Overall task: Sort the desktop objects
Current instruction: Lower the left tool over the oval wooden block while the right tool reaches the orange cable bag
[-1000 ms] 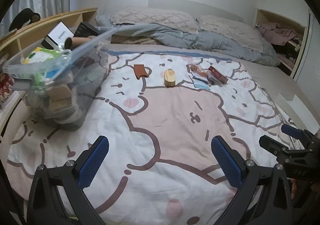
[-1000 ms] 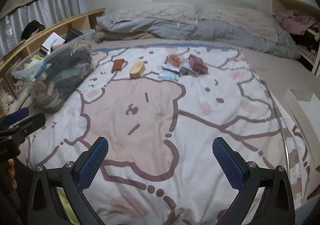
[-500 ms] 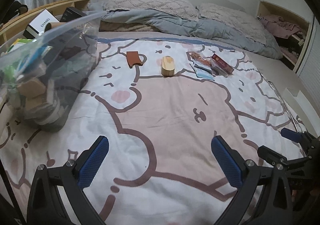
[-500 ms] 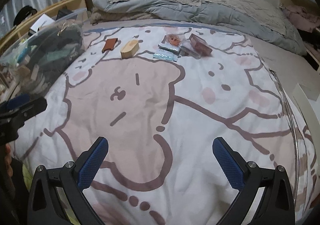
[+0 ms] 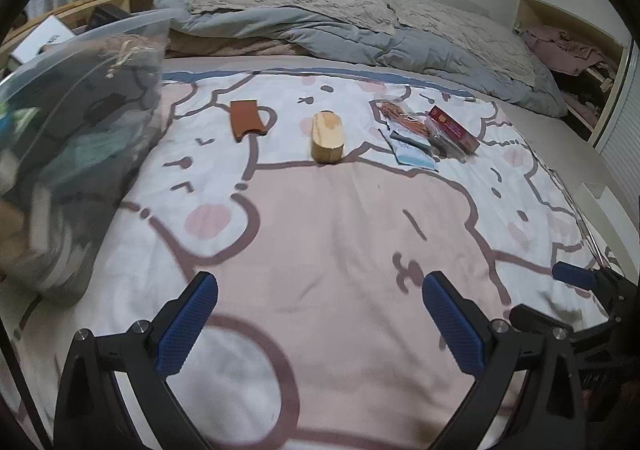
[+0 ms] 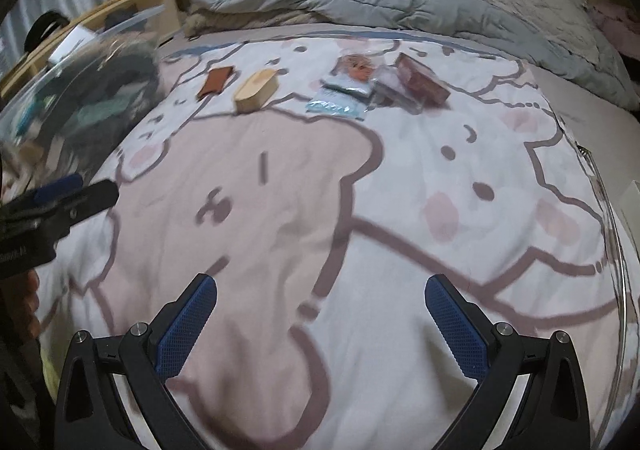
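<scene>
On the cartoon bedspread lie a brown leather sleeve (image 5: 245, 119) (image 6: 215, 81), a wooden block (image 5: 327, 135) (image 6: 256, 89), a light blue packet (image 5: 414, 153) (image 6: 339, 99), a clear bag with orange contents (image 5: 402, 116) (image 6: 357, 67) and a dark red box (image 5: 454, 128) (image 6: 422, 78). A clear plastic bin (image 5: 60, 121) (image 6: 76, 97) full of items stands at the left. My left gripper (image 5: 320, 320) is open and empty, well short of the objects. My right gripper (image 6: 320, 324) is open and empty too. Each gripper shows at the edge of the other's view.
Grey duvet and pillows (image 5: 360, 21) are heaped at the head of the bed. A wooden shelf (image 5: 80, 9) with boxes runs along the left. A niche with clothes (image 5: 568, 49) is at the right. A white box (image 5: 608, 205) sits off the bed's right edge.
Both grippers have moved forward and lower over the bedspread, so the objects and the bin appear larger and nearer. Both stayed open.
</scene>
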Action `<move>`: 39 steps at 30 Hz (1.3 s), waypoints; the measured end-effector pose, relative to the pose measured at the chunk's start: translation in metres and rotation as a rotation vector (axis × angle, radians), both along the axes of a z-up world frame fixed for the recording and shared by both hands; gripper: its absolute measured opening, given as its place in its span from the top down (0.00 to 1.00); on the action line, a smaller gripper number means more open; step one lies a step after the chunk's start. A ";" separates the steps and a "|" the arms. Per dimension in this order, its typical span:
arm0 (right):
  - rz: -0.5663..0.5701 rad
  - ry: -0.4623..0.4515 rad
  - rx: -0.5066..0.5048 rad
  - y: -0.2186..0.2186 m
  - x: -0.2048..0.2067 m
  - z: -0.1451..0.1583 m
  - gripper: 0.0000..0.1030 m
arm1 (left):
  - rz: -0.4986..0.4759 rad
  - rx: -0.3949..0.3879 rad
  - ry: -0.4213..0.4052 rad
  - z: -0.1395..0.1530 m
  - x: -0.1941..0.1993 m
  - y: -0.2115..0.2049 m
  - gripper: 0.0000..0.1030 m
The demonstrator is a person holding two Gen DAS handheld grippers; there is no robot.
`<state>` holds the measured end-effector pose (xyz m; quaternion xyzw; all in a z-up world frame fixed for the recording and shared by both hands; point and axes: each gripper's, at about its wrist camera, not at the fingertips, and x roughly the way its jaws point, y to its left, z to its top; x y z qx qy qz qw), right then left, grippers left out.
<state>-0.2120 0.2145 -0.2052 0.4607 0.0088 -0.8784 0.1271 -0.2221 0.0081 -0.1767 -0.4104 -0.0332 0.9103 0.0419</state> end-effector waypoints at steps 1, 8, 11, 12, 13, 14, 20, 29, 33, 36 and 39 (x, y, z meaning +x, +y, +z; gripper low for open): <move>-0.004 -0.003 -0.007 0.003 -0.006 -0.001 0.00 | -0.005 0.000 0.002 -0.001 -0.007 0.001 0.00; -0.048 -0.017 -0.023 0.019 -0.039 -0.011 0.00 | -0.026 0.013 0.011 -0.003 -0.055 0.010 0.00; -0.053 -0.025 -0.031 0.021 -0.048 -0.016 0.00 | -0.030 0.039 0.002 -0.005 -0.077 0.013 0.00; -0.053 -0.025 -0.031 0.021 -0.050 -0.017 0.00 | -0.032 0.039 0.004 -0.005 -0.083 0.014 0.00; -0.055 -0.026 -0.031 0.022 -0.052 -0.019 0.00 | -0.033 0.035 0.009 -0.006 -0.090 0.016 0.00; -0.059 -0.029 -0.032 0.022 -0.053 -0.022 0.00 | -0.029 0.027 0.014 -0.007 -0.097 0.018 0.00; -0.061 -0.054 -0.007 0.015 -0.050 -0.038 0.00 | -0.007 0.004 0.015 -0.017 -0.146 0.023 0.00; -0.057 -0.054 -0.029 0.018 -0.049 -0.044 0.00 | 0.011 -0.089 0.006 -0.040 -0.198 0.029 0.00; -0.052 -0.047 -0.019 0.016 -0.047 -0.046 0.00 | 0.025 -0.076 -0.038 -0.056 -0.208 0.023 0.00; -0.071 -0.067 -0.047 0.020 -0.051 -0.043 0.00 | 0.026 -0.047 -0.077 -0.066 -0.211 0.018 0.00; -0.086 -0.073 -0.095 0.024 -0.058 -0.040 0.00 | 0.028 -0.010 -0.098 -0.072 -0.212 0.014 0.00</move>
